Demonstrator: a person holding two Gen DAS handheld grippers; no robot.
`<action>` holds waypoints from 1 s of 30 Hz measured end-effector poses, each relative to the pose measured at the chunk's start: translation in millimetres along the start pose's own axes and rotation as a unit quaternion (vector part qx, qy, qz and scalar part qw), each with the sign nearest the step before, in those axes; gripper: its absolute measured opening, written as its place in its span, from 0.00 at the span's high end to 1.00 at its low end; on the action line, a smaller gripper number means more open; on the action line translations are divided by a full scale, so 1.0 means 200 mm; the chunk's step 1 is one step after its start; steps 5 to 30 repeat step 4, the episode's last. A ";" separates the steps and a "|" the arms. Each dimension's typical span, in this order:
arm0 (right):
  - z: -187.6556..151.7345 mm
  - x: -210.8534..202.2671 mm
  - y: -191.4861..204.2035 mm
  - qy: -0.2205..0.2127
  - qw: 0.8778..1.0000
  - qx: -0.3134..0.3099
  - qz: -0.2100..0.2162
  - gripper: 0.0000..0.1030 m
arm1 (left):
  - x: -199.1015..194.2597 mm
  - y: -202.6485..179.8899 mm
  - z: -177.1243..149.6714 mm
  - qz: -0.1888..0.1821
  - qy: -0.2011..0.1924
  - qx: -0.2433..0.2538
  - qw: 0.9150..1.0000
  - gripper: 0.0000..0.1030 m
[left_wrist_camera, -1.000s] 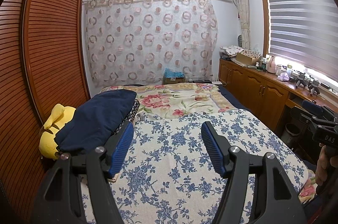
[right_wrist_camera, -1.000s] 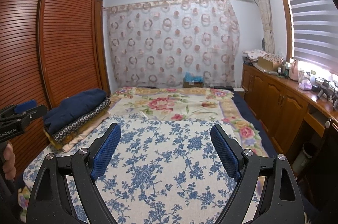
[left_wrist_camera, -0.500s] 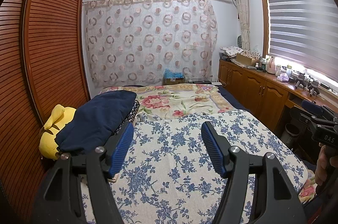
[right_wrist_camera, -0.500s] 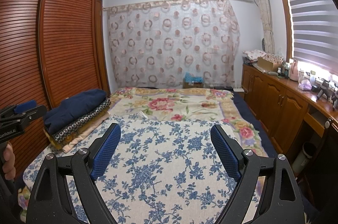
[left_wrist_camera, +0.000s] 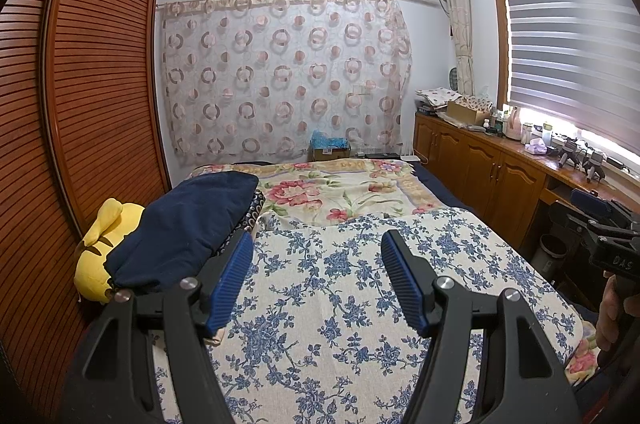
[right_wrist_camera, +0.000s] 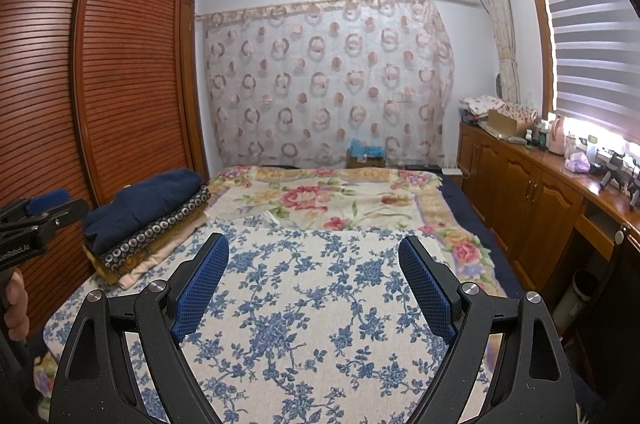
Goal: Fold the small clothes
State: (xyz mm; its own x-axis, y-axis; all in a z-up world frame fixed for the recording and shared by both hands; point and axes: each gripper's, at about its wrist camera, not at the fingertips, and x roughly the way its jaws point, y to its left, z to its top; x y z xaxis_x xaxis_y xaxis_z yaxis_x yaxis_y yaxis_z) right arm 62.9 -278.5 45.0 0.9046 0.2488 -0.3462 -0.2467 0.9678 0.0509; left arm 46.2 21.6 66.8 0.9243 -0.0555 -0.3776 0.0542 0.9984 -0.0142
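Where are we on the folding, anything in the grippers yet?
Done: a folded stack sits at the bed's left edge, navy piece on top. In hand: nothing; left gripper and right gripper hover open over the blue-flowered cloth. No unfolded small garment shows.

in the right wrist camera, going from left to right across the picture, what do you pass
Louvered wardrobe doors → stack of folded clothes → blue-flowered cloth on the bed → wooden cabinets → window blind.
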 end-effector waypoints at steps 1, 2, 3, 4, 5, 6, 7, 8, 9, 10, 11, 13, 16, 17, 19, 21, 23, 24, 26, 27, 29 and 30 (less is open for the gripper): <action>0.00 0.00 0.00 -0.001 1.000 0.000 0.000 0.14 | 0.00 0.00 0.00 0.000 0.000 0.000 1.000 0.35; 0.00 0.00 -0.01 -0.001 1.000 0.000 -0.001 0.14 | 0.00 0.00 0.00 0.000 0.000 0.000 1.000 0.35; 0.00 0.00 0.00 -0.001 1.000 0.000 0.000 0.14 | 0.00 0.00 0.00 0.000 0.000 0.000 1.000 0.35; 0.00 0.00 0.00 0.000 1.000 0.000 0.000 0.14 | 0.00 0.01 0.00 0.000 0.000 0.000 1.000 0.35; 0.00 0.00 0.00 0.000 1.000 0.000 0.000 0.14 | 0.00 0.01 0.00 0.000 0.000 0.000 1.000 0.35; 0.00 0.00 0.00 0.000 1.000 0.000 0.000 0.14 | 0.00 0.01 0.00 0.000 0.000 0.000 1.000 0.35; 0.00 0.00 0.00 0.000 1.000 0.000 0.000 0.14 | 0.00 0.01 0.00 0.000 0.000 0.000 1.000 0.35; 0.00 0.00 0.00 0.000 1.000 0.000 0.000 0.14 | 0.00 0.01 0.00 0.000 0.000 0.000 1.000 0.35; 0.00 0.00 0.00 0.000 1.000 0.000 0.000 0.14 | 0.00 0.01 0.00 0.000 0.000 0.000 1.000 0.35; 0.00 0.00 0.00 0.000 1.000 0.000 0.000 0.14 | 0.00 0.01 0.00 0.000 0.000 0.000 1.000 0.35; 0.00 0.00 0.00 0.000 1.000 0.000 0.000 0.14 | 0.00 0.01 0.00 0.000 0.000 0.000 1.000 0.35; 0.00 0.00 0.00 0.000 1.000 0.000 0.000 0.14 | 0.00 0.01 0.00 0.000 0.000 0.000 1.000 0.35; 0.00 0.00 0.00 0.000 1.000 0.000 0.000 0.14 | 0.00 0.01 0.00 0.000 0.000 0.000 1.000 0.35; 0.00 0.00 0.00 0.000 1.000 0.000 0.000 0.14 | 0.00 0.01 0.00 0.000 0.000 0.000 1.000 0.35; 0.00 0.00 0.00 0.000 1.000 0.000 0.000 0.14 | 0.00 0.01 0.00 0.000 0.000 0.000 1.000 0.35; 0.00 0.00 0.00 0.000 1.000 0.000 0.000 0.14 | 0.00 0.01 0.00 0.000 0.000 0.000 1.000 0.35; 0.00 0.00 0.00 0.000 1.000 0.000 0.000 0.14 | 0.00 0.01 0.00 0.000 0.000 0.000 1.000 0.35; 0.00 0.00 0.00 0.000 1.000 0.000 0.000 0.14 | 0.00 0.01 0.00 0.000 0.000 0.000 1.000 0.35; 0.00 0.00 0.00 0.000 1.000 0.000 0.000 0.14 | 0.00 0.01 0.00 0.000 0.000 0.000 1.000 0.35; 0.00 0.00 0.00 0.000 1.000 0.000 0.000 0.14 | 0.00 0.01 0.00 0.000 0.000 0.000 1.000 0.35; 0.00 0.00 0.00 0.000 1.000 0.000 0.000 0.14 | 0.00 0.01 0.00 0.000 0.000 0.000 1.000 0.35; 0.00 0.00 0.00 0.000 1.000 0.000 0.000 0.14 | 0.00 0.01 0.00 0.000 0.000 0.000 1.000 0.35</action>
